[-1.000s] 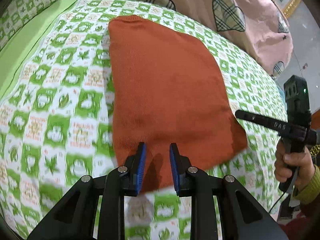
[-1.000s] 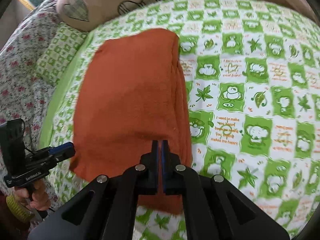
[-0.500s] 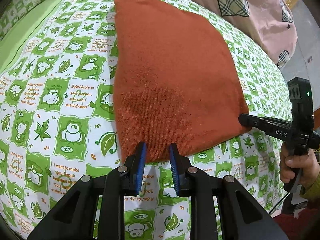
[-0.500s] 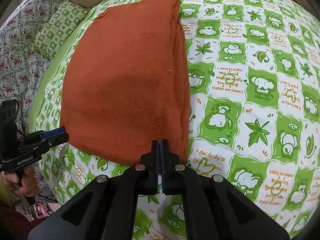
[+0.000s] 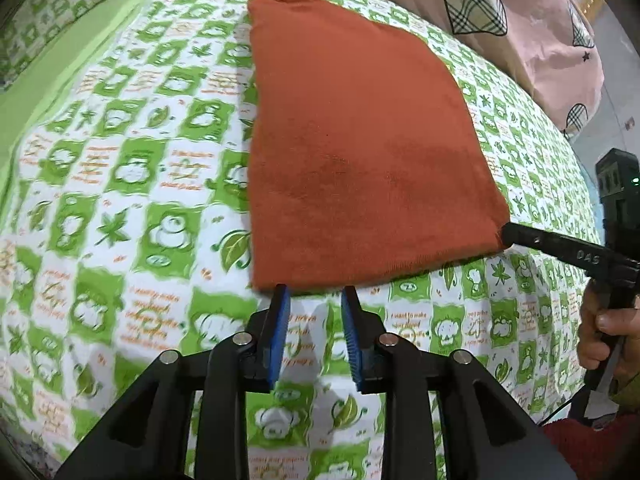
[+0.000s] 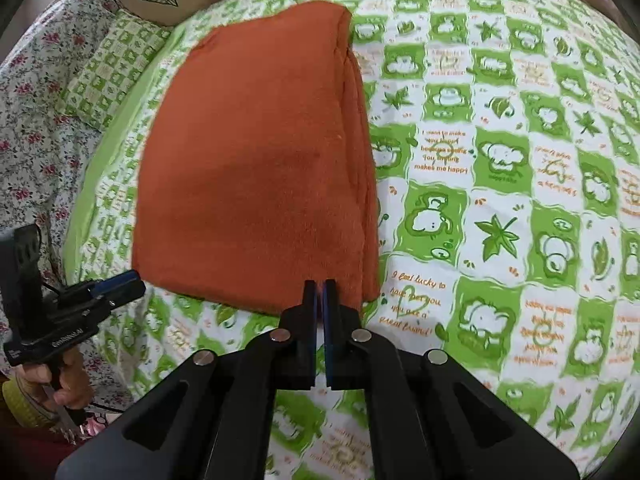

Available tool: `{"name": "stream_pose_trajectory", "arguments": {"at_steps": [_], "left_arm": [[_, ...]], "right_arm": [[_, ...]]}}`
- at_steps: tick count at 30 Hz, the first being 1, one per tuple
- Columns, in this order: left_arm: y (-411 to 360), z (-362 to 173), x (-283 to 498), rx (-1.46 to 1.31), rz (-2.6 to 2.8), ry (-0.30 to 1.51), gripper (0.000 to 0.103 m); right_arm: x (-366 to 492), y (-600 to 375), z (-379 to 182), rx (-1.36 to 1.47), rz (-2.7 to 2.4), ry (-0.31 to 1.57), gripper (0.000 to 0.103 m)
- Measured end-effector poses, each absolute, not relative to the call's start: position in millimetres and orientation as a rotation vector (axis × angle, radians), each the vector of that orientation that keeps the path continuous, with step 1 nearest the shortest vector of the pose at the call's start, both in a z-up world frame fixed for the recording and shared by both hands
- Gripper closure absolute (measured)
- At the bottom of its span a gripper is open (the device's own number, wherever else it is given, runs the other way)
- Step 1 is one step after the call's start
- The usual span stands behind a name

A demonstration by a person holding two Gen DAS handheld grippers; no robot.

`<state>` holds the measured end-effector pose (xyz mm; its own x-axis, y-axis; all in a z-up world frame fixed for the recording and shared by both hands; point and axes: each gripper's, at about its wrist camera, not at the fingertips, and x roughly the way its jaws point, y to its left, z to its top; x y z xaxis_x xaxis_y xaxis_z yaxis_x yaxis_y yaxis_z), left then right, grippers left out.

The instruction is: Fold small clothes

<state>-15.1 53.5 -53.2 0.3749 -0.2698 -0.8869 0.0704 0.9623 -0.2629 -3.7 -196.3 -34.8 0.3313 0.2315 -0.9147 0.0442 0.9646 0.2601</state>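
A rust-orange knit garment (image 5: 356, 148) lies folded into a flat rectangle on the green-and-white printed bedspread (image 5: 120, 208). My left gripper (image 5: 314, 294) is open and empty, its blue pads just short of the garment's near edge. My right gripper (image 6: 319, 286) is shut, its tips at the garment's (image 6: 256, 176) near edge by the folded right side; whether it pinches cloth is unclear. The right gripper also shows in the left wrist view (image 5: 505, 234) at the garment's near right corner. The left gripper shows in the right wrist view (image 6: 134, 285) beside the near left corner.
A pink pillow with plaid hearts (image 5: 532, 28) lies at the head of the bed. A green patterned pillow (image 6: 108, 72) and a floral sheet (image 6: 32, 120) lie beyond the plain green border (image 5: 48, 76). The bed edge drops off at the near side.
Both grippers have drawn back toward the garment's near edge. The garment's near end, lifted a second ago, now lies flat. The left jaws stay open, the right stays shut.
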Motion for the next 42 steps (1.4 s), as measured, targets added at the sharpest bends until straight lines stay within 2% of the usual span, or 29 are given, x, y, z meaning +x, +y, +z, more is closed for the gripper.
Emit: {"name": "stream_pose_trajectory", "arguments": {"at_steps": [2, 3, 4, 6, 11, 14, 16, 19, 27, 42], "left_arm": [[57, -45, -22, -0.166, -0.192, 1.142, 0.059], [57, -42, -25, -0.156, -0.18, 1.13, 0.052], [59, -37, -28, -0.145, -0.166, 1.119, 0.047], [60, -33, -33, -0.133, -0.15, 1.113, 0.045], [59, -23, -46, -0.079, -0.137, 1.096, 0.041], [58, -17, -55, -0.021, -0.115, 1.083, 0.028], [57, -16, -60, 0.014, -0.1, 1.077, 0.024], [57, -20, -60, 0.043, -0.095, 1.092, 0.024], [62, -23, -39, 0.059, -0.101, 1.071, 0.021], [51, 3, -38, 0.038, 0.01, 1.037, 0.017]], "right_arm": [[-10, -194, -24, 0.246, 0.132, 1.208, 0.096], [-13, -193, -19, 0.241, 0.136, 1.199, 0.086], [-17, -190, -13, 0.236, 0.143, 1.186, 0.069], [-23, -186, -6, 0.219, 0.151, 1.157, 0.059], [-31, -172, 0, 0.149, 0.186, 1.136, 0.059], [-37, -167, 3, 0.107, 0.199, 1.132, 0.057], [-41, -163, 5, 0.085, 0.205, 1.13, 0.048], [-48, -160, 5, 0.084, 0.211, 1.132, 0.037], [-45, -154, 11, 0.047, 0.122, 1.078, 0.023], [-43, -154, 22, 0.004, 0.188, 1.034, 0.022]]}}
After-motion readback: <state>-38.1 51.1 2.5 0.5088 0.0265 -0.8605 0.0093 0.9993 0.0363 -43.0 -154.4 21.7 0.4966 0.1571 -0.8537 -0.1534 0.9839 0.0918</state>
